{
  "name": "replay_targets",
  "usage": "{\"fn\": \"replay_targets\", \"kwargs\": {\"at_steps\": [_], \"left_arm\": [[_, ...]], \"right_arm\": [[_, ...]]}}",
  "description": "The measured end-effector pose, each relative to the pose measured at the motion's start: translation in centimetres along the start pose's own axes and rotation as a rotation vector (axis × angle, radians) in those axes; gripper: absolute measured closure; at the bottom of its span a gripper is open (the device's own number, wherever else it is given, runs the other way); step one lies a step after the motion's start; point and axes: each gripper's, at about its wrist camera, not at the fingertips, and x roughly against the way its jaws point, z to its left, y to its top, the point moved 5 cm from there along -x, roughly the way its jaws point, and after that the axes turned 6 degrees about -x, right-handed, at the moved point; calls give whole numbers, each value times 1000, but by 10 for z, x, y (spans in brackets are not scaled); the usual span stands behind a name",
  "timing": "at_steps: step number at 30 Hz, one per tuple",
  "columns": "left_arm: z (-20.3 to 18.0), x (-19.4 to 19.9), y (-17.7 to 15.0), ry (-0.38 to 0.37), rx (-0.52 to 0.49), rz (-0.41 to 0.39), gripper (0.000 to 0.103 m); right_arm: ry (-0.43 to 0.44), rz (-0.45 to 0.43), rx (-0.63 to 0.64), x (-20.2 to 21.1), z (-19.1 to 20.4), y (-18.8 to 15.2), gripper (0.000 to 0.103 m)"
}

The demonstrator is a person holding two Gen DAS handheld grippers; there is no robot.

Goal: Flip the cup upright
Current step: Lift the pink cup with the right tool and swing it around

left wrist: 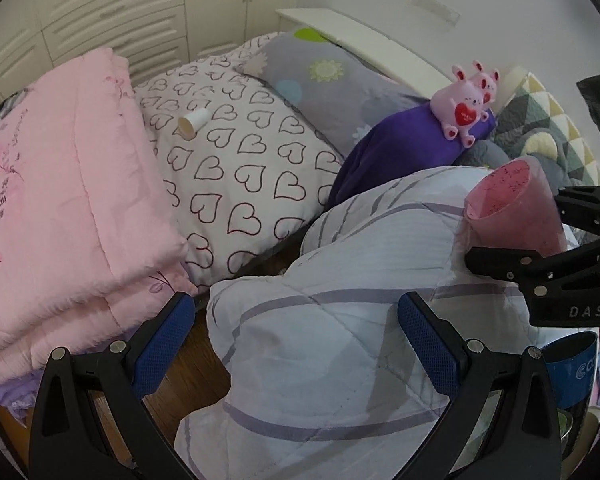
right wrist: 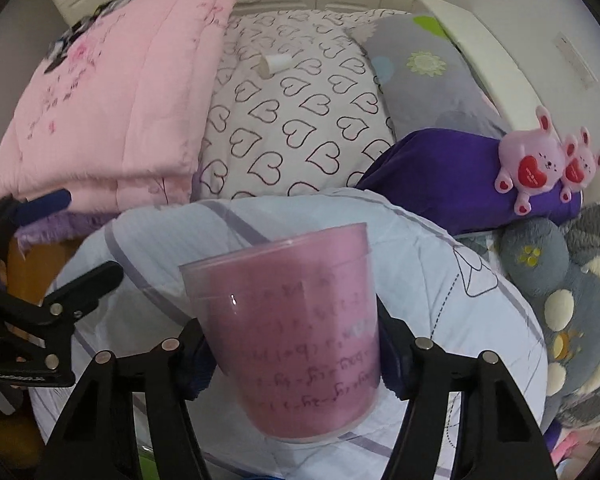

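A clear plastic cup with a pink lining and dark writing (right wrist: pixel 296 332) is held between the fingers of my right gripper (right wrist: pixel 292 354), which is shut on its sides. The cup is tilted, its mouth up and away, above a pale striped quilt (right wrist: pixel 440 264). In the left wrist view the same cup (left wrist: pixel 516 208) shows at the right, gripped by the black right gripper (left wrist: pixel 512 232). My left gripper (left wrist: pixel 292 332) is open and empty over the striped quilt (left wrist: pixel 340 320), to the left of the cup.
A folded pink blanket (left wrist: pixel 60 208) lies at the left, a heart-print pillow (left wrist: pixel 236 160) with a small white tube (left wrist: pixel 194 122) behind. A purple cushion (right wrist: pixel 452 176) carries pink bunny toys (right wrist: pixel 548 164). A grey plush (right wrist: pixel 560 300) is at the right. A blue cup (left wrist: pixel 572 368) stands low right.
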Motion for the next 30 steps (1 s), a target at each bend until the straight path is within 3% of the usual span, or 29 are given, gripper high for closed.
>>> {"fn": "replay_targets", "kwargs": {"at_steps": [16,25,30], "left_arm": [[-8,18,7,51,-88,-39,1],[-17,67,10,29,-154,-111,1],[-35,102,0,-12,-254,-151,1]], "right_arm": [[-16,-63,-81,30,3,-9,37],[-71,-117,-153,82,7,-36,37],[-124,-137,-223,116,15,-70,37]]}}
